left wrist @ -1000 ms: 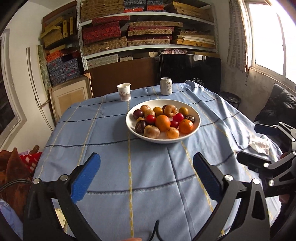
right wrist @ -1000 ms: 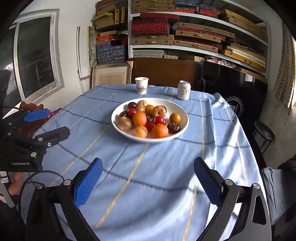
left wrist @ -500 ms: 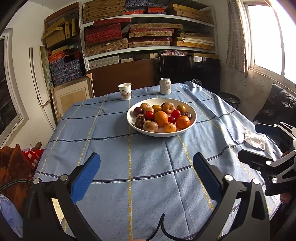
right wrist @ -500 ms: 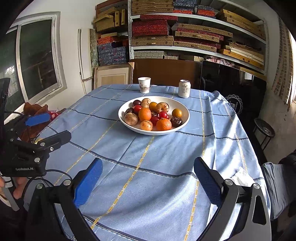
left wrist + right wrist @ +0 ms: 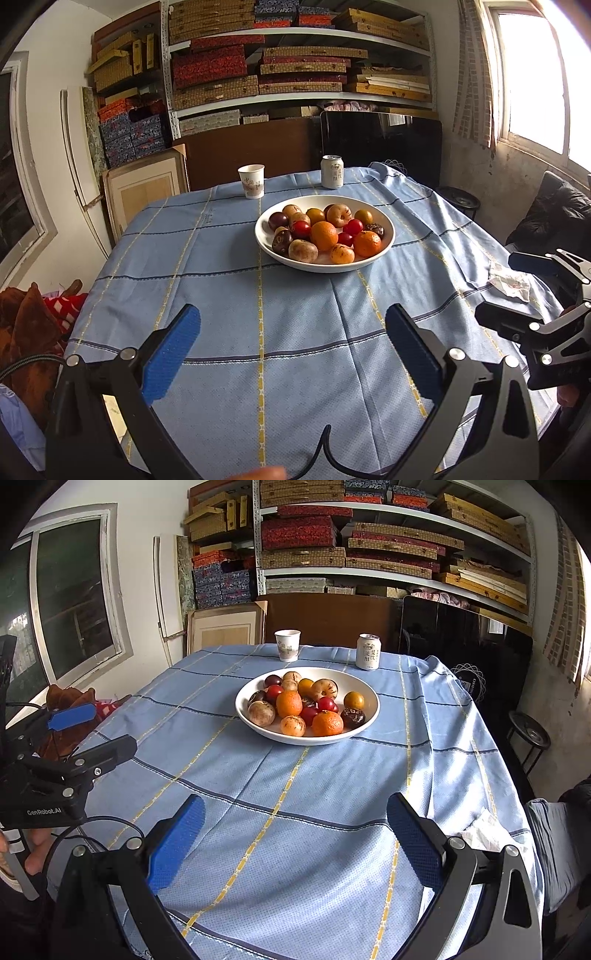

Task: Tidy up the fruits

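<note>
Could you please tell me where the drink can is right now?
The drink can stands upright at the table's far edge, just beyond the fruit bowl and right of the paper cup.

- The left gripper [image 5: 293, 338] has its jaws spread wide, its blue pads [image 5: 170, 356] well apart with nothing between them.
- The right gripper [image 5: 295, 825] is likewise spread wide, its blue pads [image 5: 417, 840] holding nothing.
- Both are held level, side by side and pointing forward.
- Fingers of the left hand [image 5: 35, 853] wrap the left gripper's handle.
</note>
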A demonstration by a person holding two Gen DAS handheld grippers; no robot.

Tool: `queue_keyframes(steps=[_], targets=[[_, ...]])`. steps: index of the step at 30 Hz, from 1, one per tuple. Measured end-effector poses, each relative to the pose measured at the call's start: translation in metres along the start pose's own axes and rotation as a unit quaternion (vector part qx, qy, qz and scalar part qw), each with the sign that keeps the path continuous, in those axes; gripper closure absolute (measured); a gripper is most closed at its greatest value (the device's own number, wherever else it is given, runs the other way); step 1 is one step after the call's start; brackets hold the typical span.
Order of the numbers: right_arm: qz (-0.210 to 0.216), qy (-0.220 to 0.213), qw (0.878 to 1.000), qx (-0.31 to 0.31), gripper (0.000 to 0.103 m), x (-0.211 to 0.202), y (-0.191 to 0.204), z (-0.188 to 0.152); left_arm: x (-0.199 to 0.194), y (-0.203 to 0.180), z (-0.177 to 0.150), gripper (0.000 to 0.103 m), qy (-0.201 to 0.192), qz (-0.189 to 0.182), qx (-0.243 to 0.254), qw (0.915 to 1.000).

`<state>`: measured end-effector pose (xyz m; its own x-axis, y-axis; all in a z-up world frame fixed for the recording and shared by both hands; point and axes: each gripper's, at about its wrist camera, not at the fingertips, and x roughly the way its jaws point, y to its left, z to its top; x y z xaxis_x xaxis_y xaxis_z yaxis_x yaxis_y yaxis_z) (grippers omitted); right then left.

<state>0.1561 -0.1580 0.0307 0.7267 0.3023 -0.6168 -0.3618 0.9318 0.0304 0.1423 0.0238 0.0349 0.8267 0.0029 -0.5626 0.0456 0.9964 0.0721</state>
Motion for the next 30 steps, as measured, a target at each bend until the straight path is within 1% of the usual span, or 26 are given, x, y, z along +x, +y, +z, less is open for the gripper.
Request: queue_keyframes(steps=[15, 30], targets=[[0.0, 0.002, 1.0, 0.003, 0.004, 0.0007, -0.0028, -0.0037, 0.0081, 0.0069, -0.0024, 0.005, 0.012, 0.005, -0.014, 0.9998], [0.004, 0.006, 1.0, 0.002, 0.004, 0.0026, 0.0004, -0.0024, 0.0095, 0.0064, -0.0036, 0.005, 0.016, 0.004, -0.013, 0.9998]])
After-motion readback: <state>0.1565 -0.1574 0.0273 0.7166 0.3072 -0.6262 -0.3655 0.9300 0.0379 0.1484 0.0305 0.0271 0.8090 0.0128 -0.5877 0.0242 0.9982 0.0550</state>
